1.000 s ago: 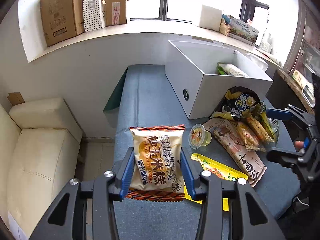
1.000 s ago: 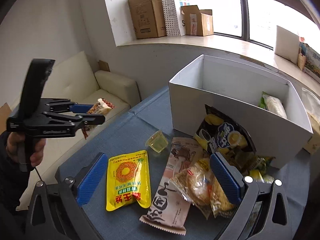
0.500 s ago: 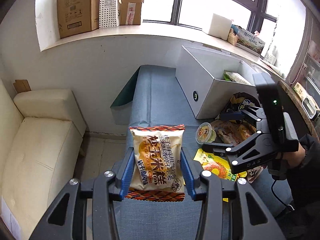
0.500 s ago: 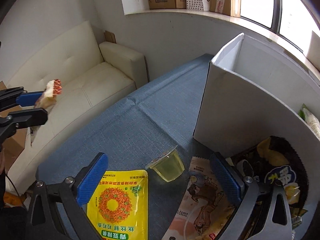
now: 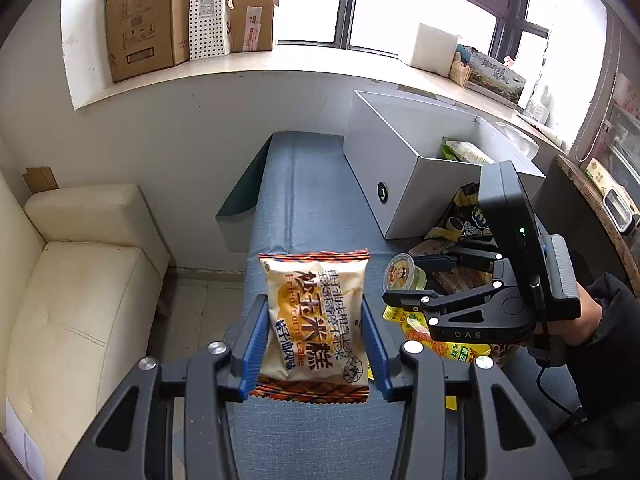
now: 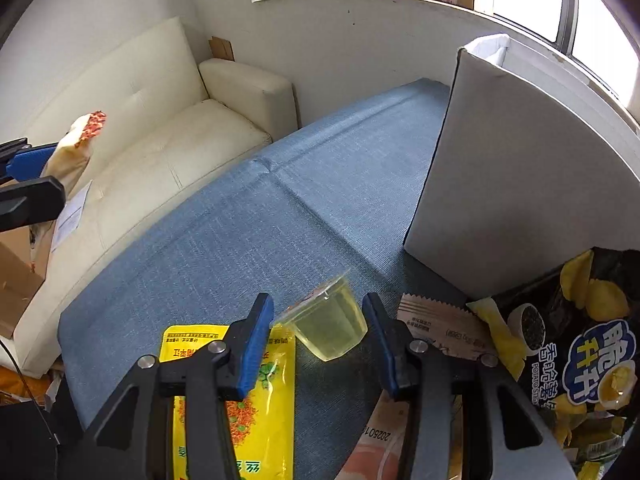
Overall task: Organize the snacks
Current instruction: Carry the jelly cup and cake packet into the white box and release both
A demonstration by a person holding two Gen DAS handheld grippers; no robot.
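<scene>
Since the earlier frame the right gripper (image 6: 318, 342) has dropped from above the snack pile to the blue cloth-covered table (image 6: 240, 232), and its jaws have just been closing from full width around the small clear plastic jelly cup with a printed foil lid (image 6: 326, 328). The cup now sits between the blue pads; the right-hand pad looks to be against its wall, while at the left pad's tip only the lid's rim comes close, so a firm clench cannot be confirmed. The cup lies tipped, lid facing roughly ten o'clock, base toward four o'clock.

The left gripper (image 5: 314, 344) stays clenched on the cream and orange rice-cake packet (image 5: 316, 316), pads pressing both long edges. The packet's long axis runs twelve to six o'clock, its zigzag seals at top and bottom, raised off the table.

A flat yellow snack pouch (image 6: 236, 408) lies under the right gripper's left finger at seven o'clock of the cup. The white open cardboard box (image 6: 512, 184) stands at one o'clock, a black potato-chip bag (image 6: 580, 344) leaning at its foot.
</scene>
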